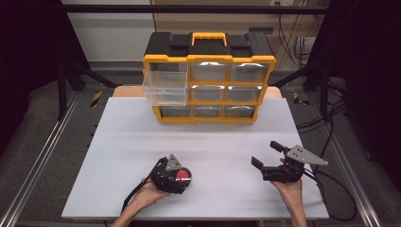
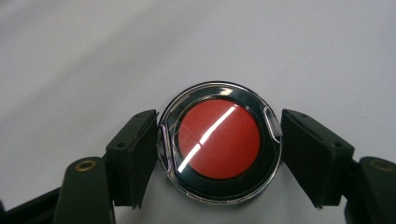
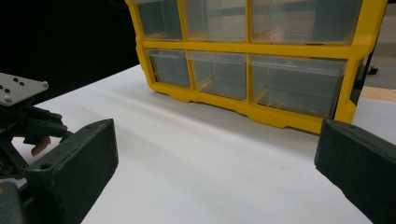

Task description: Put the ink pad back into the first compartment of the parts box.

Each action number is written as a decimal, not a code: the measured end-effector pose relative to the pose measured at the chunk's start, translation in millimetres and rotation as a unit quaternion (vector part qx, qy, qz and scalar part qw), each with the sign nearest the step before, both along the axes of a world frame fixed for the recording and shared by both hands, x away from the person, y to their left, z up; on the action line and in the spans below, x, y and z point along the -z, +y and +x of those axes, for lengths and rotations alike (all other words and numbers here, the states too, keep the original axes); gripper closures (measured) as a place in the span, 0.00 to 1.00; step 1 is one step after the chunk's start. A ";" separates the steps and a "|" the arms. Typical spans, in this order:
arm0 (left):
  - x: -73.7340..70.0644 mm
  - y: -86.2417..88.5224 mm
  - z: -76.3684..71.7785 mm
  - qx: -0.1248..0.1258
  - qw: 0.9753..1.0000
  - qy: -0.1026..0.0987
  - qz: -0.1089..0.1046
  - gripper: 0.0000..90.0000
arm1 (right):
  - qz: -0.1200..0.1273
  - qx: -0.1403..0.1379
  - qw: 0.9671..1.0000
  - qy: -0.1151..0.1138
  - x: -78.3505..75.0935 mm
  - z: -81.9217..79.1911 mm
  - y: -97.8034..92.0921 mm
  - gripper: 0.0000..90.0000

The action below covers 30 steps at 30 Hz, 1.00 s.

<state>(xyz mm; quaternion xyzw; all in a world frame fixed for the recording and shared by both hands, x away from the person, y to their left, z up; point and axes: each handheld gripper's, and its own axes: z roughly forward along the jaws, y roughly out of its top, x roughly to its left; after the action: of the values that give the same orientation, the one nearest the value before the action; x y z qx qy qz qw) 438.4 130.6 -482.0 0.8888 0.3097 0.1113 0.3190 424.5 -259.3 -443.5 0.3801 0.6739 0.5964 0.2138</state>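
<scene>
Red-centred round case (image 2: pixel 219 142), clear plastic shell with a black ring inside, sits between the jaws of the left tool (image 2: pixel 219 154). Jaw pads flank it on both sides; the left pad looks to be touching the rim, the right pad touching or a hair off, hard to say from the glare. Call it clenched on the case, lightly. Whether the case rests on the white surface (image 2: pixel 280 46) or is lifted just clear, I cannot tell. In the high view the left tool (image 1: pixel 182 177) is at the near edge of the surface (image 1: pixel 118 156), left of centre, with the red case (image 1: pixel 183 176) at its tip and the person's left hand (image 1: pixel 149 194) behind it.

Right tool (image 1: pixel 267 155) is near the same edge, to the right, well apart from the case. Its jaws stand wide, released, nothing between them; the right gripper view confirms a bare gap over the surface (image 3: pixel 210 172).

Key relation: the yellow drawer organizer (image 1: pixel 208 78) stands at the far end of the surface, straight ahead. Its top-left clear drawer (image 1: pixel 163 87) is pulled out toward the person, and lies forward and slightly left of the left tool. So the left hand is nearer, already carrying the case, and the likely move is a forward reach to drop it into that drawer. The other drawers look shut. The case is round, so no long axis to align.
</scene>
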 end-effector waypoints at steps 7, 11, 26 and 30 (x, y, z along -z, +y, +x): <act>-0.1 -0.7 -0.3 -0.004 1.000 0.000 0.001 0.32 | 0.000 0.000 1.000 0.000 0.2 0.2 0.3 0.00; -0.2 -1.0 -0.6 -0.005 1.000 -0.001 0.002 0.32 | 0.001 -0.001 1.000 0.001 0.3 0.2 0.8 0.00; -1.0 0.0 -0.3 -0.002 1.000 -0.002 -0.003 0.32 | 0.000 -0.001 1.000 0.001 0.0 0.4 0.7 0.00; -3.1 1.6 -0.3 -0.003 1.000 -0.003 -0.006 0.32 | 0.000 -0.001 1.000 0.000 0.0 0.4 0.7 0.00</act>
<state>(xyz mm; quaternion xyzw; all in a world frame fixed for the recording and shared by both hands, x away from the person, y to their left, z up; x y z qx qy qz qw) 438.1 132.2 -479.0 0.8856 0.3121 0.1135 0.3246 424.9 -258.6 -443.5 0.3795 0.6744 0.5965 0.2128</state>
